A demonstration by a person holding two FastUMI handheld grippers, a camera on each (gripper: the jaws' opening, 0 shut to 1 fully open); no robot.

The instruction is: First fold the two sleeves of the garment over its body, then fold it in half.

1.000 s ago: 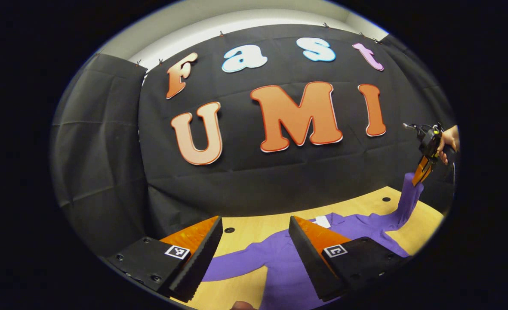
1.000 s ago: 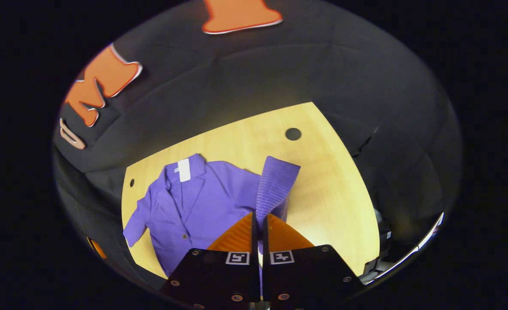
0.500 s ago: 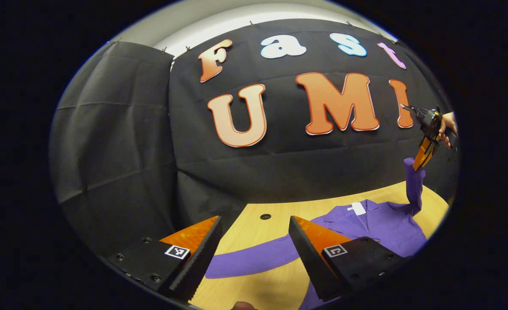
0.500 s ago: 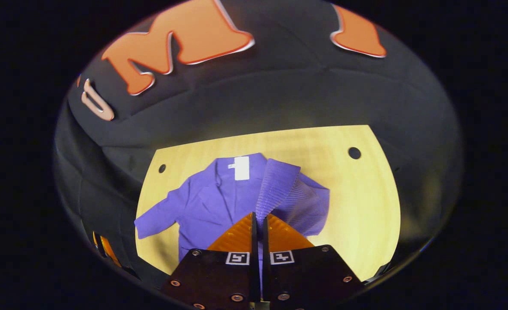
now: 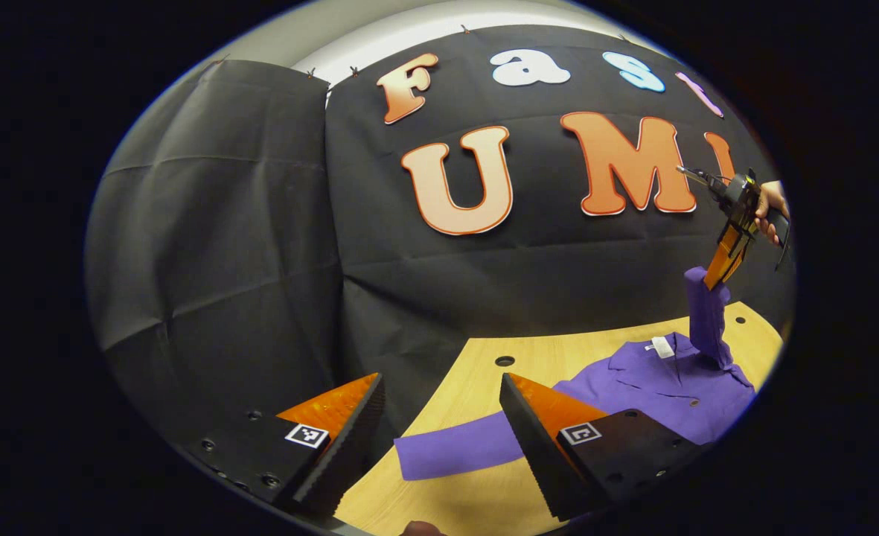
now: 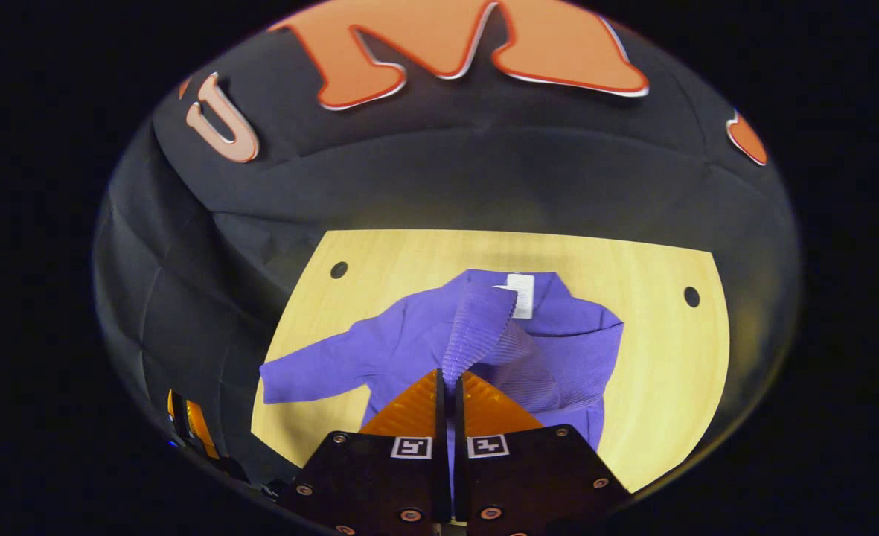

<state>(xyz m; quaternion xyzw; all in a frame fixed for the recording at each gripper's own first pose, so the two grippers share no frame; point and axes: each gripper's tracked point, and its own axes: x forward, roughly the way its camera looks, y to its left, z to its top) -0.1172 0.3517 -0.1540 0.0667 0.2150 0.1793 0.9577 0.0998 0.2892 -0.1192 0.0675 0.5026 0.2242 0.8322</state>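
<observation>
1. Garment position: I see the purple garment [image 6: 417, 350] lying face up on the light wooden table [image 6: 655, 357], collar toward the black cloth wall [image 6: 484, 179], with a white tag [image 6: 521, 292] at the neck.
2. Right gripper [image 6: 448, 383]: my fingers are pressed together on the cuff end of one sleeve [image 6: 476, 331]. I read this as a firm two-sided pinch, with only the fabric between the fingers.
3. Held sleeve: in the right gripper view it rises from the shoulder toward the fingers and hangs over the garment's chest, its cuff just beside the white tag.
4. Cross-check: in the left gripper view I see the right gripper [image 5: 713, 279] far off at the right edge, held by a hand [image 5: 770, 212], raised above the table. The sleeve [image 5: 707, 320] hangs down from it, almost upright, to the garment [image 5: 655, 387].
5. Left gripper [image 5: 443, 432]: my fingers stand wide apart and grip nothing. They are above the near part of the table [image 5: 476, 372].
6. Other sleeve [image 5: 458, 454]: it lies flat on the table, stretched out sideways from the body. In the left gripper view it passes behind one finger and its cuff end lies between the two fingers, lower down.
7. Table detail: round dark holes [image 6: 691, 296] sit near the far corners, well apart from the garment.
</observation>
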